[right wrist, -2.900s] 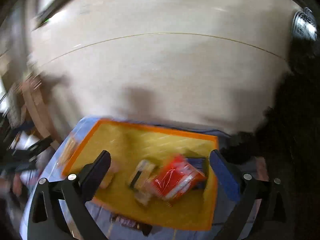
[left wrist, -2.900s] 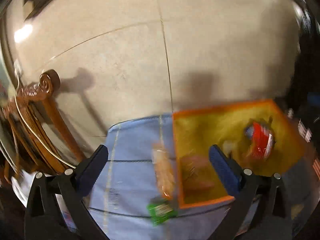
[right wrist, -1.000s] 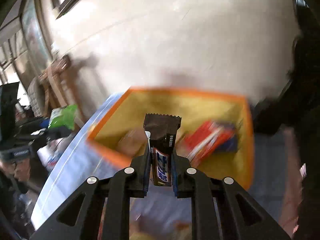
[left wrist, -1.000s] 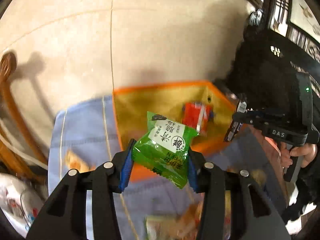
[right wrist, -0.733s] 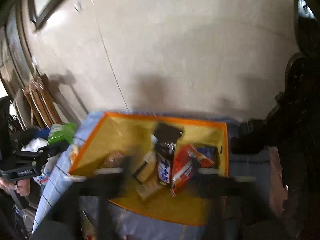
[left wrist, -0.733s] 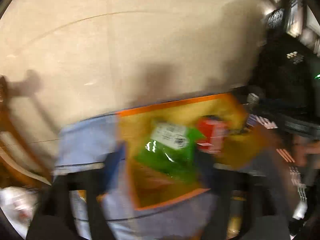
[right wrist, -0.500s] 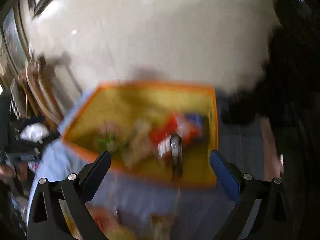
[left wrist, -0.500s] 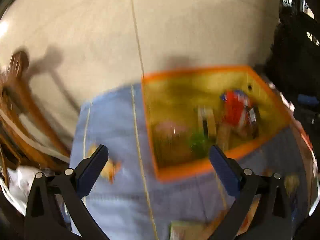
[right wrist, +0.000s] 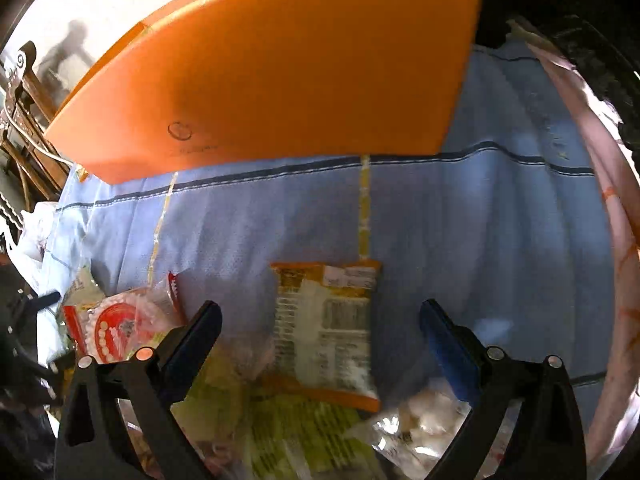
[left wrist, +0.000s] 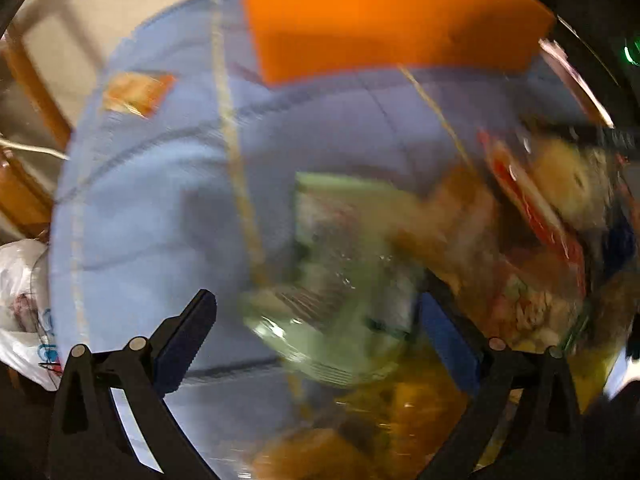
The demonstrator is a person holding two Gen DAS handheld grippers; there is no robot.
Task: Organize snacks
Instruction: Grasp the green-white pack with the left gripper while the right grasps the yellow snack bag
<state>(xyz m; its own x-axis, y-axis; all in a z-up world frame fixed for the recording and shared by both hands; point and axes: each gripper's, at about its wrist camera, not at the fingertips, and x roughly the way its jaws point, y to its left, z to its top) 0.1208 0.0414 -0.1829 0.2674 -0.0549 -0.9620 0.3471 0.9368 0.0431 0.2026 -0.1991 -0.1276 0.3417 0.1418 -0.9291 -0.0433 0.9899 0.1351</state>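
Two grippers, both spread wide and empty. Our left gripper [left wrist: 316, 334] hangs over a blurred pale green packet [left wrist: 336, 280] on the blue cloth [left wrist: 160, 200]. Our right gripper [right wrist: 320, 340] frames an orange-edged packet [right wrist: 326, 328] lying flat, a red-and-white packet [right wrist: 120, 322] to its left. We see the orange box [right wrist: 280, 68] at the cloth's far side.
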